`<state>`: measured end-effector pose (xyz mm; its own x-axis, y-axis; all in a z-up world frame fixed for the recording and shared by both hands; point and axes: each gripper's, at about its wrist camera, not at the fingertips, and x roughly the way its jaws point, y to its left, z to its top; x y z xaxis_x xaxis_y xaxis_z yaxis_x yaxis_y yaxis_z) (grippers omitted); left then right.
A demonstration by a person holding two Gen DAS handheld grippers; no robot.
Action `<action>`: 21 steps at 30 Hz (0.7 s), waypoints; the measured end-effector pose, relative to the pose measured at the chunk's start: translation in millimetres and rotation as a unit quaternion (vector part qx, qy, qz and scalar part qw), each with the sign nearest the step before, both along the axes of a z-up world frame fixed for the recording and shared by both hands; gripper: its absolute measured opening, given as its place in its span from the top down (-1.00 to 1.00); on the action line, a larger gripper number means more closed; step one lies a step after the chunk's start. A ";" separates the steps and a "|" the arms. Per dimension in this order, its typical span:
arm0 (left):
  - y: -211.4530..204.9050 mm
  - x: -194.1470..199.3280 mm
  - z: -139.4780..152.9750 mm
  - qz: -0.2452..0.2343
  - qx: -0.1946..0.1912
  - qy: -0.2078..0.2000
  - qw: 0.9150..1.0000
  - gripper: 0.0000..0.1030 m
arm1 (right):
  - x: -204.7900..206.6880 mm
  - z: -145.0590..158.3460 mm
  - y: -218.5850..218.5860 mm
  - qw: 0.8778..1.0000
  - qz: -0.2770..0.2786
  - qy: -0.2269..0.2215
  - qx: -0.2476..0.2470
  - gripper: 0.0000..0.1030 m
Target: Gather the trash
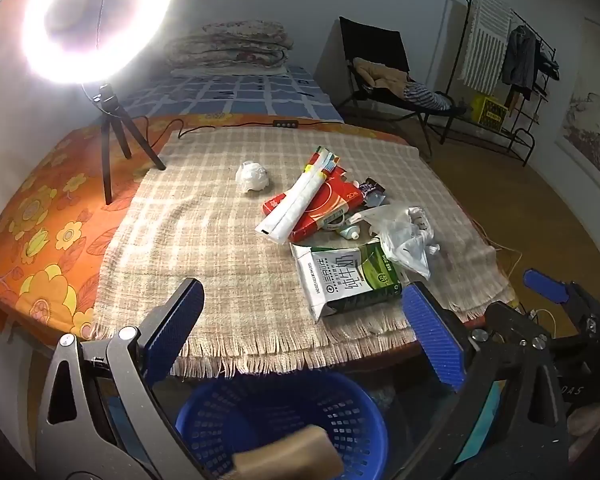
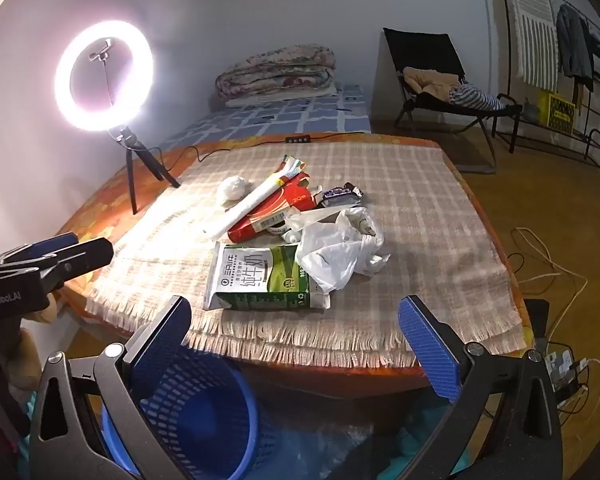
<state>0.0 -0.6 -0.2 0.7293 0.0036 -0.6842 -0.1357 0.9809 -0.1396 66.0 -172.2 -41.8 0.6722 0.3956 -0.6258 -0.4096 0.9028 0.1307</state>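
Both my grippers are spread w/ nothing in them: left gripper (image 1: 300,328) over the blue basket (image 1: 352,392), right gripper (image 2: 296,340) near the surface (image 2: 440,208) edge. Milk carton (image 2: 260,276) lies flat at the near edge, looks flattened, so prob light & semi-stiff; I'd pinch its near end. Plastic bag (image 2: 336,252) touching its right side: flimsy, slippery, grab a bunched fold. Red box (image 2: 288,208) & crumpled tissue (image 2: 232,190) sit farther back, light.
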 end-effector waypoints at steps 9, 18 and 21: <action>-7.3 -1.3 5.2 0.000 0.014 -0.011 1.000 -0.97 | -2.0 2.8 0.2 1.000 0.000 0.000 0.003 -0.99; 1.5 -4.9 3.6 0.001 0.005 -0.013 1.000 -0.97 | -3.5 3.2 3.7 1.000 0.003 0.001 0.003 -0.99; 1.6 -6.7 3.4 0.001 0.004 -0.014 1.000 -0.97 | -2.8 2.2 8.1 1.000 0.004 0.000 0.003 -0.99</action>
<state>-6.7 1.1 3.1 0.7479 0.0109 -0.6637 -0.1338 0.9818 -0.1347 63.2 -164.0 -39.6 0.6690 0.4049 -0.6233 -0.4173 0.8986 0.1359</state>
